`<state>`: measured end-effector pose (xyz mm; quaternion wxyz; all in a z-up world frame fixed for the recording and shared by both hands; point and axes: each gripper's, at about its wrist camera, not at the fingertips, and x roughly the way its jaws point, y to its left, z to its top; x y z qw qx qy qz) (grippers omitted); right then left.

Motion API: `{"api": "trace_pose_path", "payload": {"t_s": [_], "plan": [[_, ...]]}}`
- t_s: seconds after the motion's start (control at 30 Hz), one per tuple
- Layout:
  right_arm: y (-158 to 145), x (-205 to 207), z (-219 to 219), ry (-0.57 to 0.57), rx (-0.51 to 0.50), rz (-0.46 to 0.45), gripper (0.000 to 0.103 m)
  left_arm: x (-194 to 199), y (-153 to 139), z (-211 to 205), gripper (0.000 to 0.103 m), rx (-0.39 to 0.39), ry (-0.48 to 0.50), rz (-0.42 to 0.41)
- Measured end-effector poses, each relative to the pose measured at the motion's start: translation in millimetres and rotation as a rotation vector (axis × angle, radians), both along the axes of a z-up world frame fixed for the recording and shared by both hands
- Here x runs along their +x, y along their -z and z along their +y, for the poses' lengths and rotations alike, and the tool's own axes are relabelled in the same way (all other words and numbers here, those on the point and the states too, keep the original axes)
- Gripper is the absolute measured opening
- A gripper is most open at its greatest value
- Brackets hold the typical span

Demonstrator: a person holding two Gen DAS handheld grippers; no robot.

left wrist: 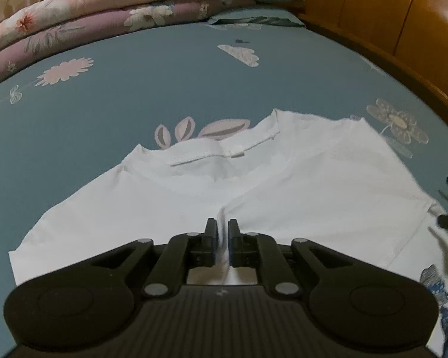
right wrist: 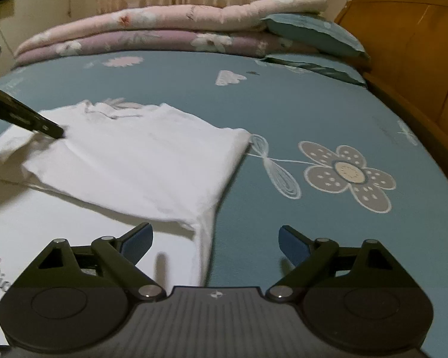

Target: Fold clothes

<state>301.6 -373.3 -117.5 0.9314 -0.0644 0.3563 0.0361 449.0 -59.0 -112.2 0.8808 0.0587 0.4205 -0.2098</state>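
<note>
A white shirt (left wrist: pixel 313 179) lies spread on the blue flowered bedsheet (left wrist: pixel 164 89), its collar (left wrist: pixel 224 152) toward the far side. A blue print shows on it at the lower right. My left gripper (left wrist: pixel 222 234) is shut on a raised ridge of the shirt's cloth near its middle. In the right wrist view the same left gripper (right wrist: pixel 53 131) pinches the shirt (right wrist: pixel 134 161) at the left. My right gripper (right wrist: pixel 213 235) stands open above the shirt's right edge, where a folded-in flap ends; nothing is gripped between its blue pads (right wrist: pixel 140 238).
Folded pink and mauve quilts (right wrist: pixel 164 29) and two teal pillows (right wrist: pixel 313 38) are stacked at the far side of the bed. A wooden headboard (right wrist: pixel 403 59) runs along the right. Bare sheet with a grey flower (right wrist: pixel 349 173) lies right of the shirt.
</note>
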Motion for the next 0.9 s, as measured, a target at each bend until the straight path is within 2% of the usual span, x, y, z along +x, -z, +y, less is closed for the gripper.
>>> {"api": "trace_pose_path", "payload": {"t_s": [0.17,0.23,0.33,0.4,0.43,0.53,0.73,0.83,0.9], "plan": [[13,14,4,0.06,-0.124,-0.009,0.089,2,2,-7,0.013,-0.009,-0.005,0.003],[11,17,-8,0.112,-0.047,-0.014,0.089,2,1,-12,0.015,-0.015,-0.004,-0.004],[10,15,-29,0.206,-0.007,0.017,0.089,1,0,-23,0.018,-0.05,0.014,-0.009],[11,12,-45,0.231,0.071,0.051,0.089,0,1,-34,0.019,-0.048,0.036,-0.015],[11,11,-49,0.236,0.096,0.062,0.089,0,2,-40,0.019,-0.038,0.047,-0.02],[5,6,-47,0.209,0.064,0.066,0.089,-2,2,-52,0.02,-0.031,0.075,-0.023],[-21,-6,-43,0.137,0.203,-0.089,0.089,1,0,-55,0.02,-0.043,0.064,-0.019],[-6,15,-24,0.124,0.136,-0.055,0.089,4,-2,-53,0.02,-0.05,0.045,-0.003],[10,28,-22,0.155,0.105,0.022,0.087,3,-5,-47,0.02,-0.044,0.032,0.0]]}}
